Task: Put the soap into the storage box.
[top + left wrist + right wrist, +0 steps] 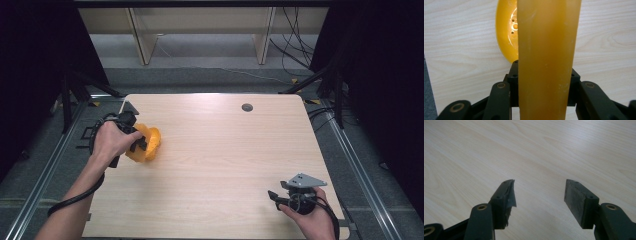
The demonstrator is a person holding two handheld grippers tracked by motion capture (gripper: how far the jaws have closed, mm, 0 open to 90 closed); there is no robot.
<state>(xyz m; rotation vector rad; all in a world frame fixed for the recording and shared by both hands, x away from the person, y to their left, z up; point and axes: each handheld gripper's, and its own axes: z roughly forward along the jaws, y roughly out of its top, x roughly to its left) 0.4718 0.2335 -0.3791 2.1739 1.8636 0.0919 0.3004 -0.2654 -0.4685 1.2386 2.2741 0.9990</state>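
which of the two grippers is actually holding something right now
The left gripper, by the table's left edge: its jaws clamp the orange plastic piece. The right gripper stands open over bare wood.

A pale wooden table with a round grey cable port near twelve o'clock; an orange plastic piece touches it at nine o'clock

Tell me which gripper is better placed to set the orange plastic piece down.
Left. The left gripper is already shut on the orange plastic piece, at the wooden table's left side. The right gripper sits open and empty near the front right corner, well apart from it.
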